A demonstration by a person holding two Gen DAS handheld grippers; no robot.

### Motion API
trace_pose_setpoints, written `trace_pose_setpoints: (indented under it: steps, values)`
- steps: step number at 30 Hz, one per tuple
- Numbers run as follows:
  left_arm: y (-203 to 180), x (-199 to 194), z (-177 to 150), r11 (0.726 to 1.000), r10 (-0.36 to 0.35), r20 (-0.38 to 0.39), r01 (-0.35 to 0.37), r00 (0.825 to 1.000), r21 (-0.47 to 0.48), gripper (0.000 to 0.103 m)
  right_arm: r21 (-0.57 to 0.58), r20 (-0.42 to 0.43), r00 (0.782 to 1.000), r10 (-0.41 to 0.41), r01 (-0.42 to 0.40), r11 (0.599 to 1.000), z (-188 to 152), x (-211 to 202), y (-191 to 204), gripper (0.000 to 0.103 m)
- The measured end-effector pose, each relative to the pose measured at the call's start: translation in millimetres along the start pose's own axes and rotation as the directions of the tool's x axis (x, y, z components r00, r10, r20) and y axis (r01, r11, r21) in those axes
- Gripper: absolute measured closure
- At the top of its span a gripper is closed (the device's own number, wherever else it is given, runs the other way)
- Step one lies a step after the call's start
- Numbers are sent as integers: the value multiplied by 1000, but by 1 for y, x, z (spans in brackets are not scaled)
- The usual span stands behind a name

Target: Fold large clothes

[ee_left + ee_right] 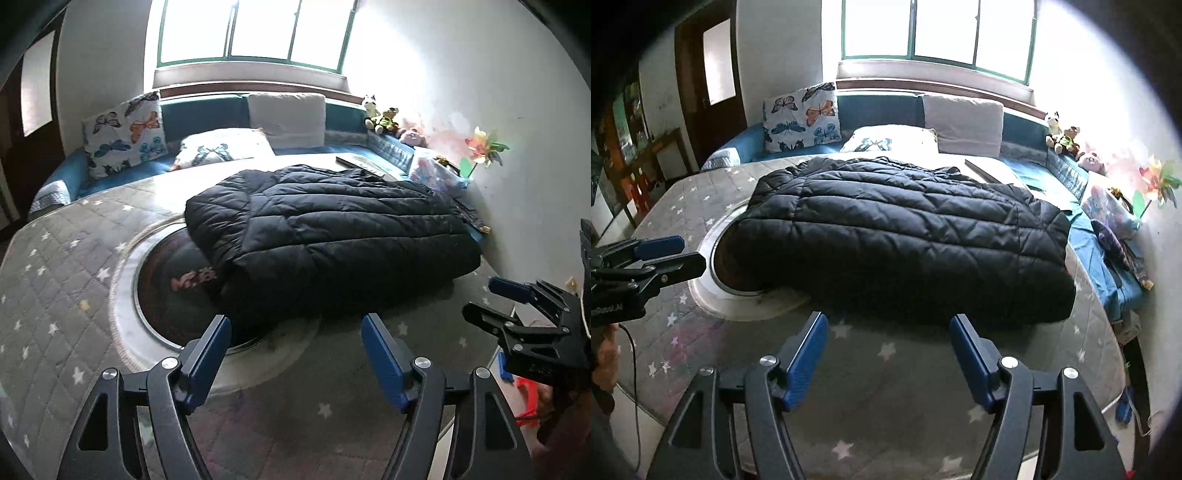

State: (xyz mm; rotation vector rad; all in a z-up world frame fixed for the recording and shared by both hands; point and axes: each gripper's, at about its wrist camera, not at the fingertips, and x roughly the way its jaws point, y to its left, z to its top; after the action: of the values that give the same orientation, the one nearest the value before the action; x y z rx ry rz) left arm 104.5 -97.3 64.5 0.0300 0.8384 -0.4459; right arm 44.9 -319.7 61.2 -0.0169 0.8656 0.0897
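Note:
A black quilted puffer jacket [332, 236] lies folded into a thick block on a grey star-patterned quilt [55, 280]; it also shows in the right wrist view [905, 240]. My left gripper [295, 325] is open and empty, just short of the jacket's near edge. My right gripper [888, 325] is open and empty, also just short of the near edge. The right gripper shows at the right of the left wrist view [517, 295]. The left gripper shows at the left of the right wrist view [665, 254].
The jacket partly covers a round dark inset with a white rim [125, 295]. Behind it are butterfly pillows [125, 133], a white cushion [286, 118], a flat book [364, 164], plush toys [384, 118] and a pinwheel [484, 147] by the wall. A window [255, 29] glares.

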Motion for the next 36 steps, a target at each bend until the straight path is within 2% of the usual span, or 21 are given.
trace_pose_setpoints:
  steps: [5, 15, 36]
  values:
    - [2, -17, -12, 998, 58, 22, -59, 998, 8, 25, 45, 7, 999, 31, -32, 998, -15, -10, 6, 27]
    - [-6, -40, -22, 991, 126, 55, -128, 991, 35, 25, 46, 31, 999, 17, -19, 999, -22, -18, 13, 26]
    - [-29, -41, -27, 992, 83, 36, -86, 996, 90, 25, 72, 58, 998, 38, -43, 997, -21, -25, 5, 26]
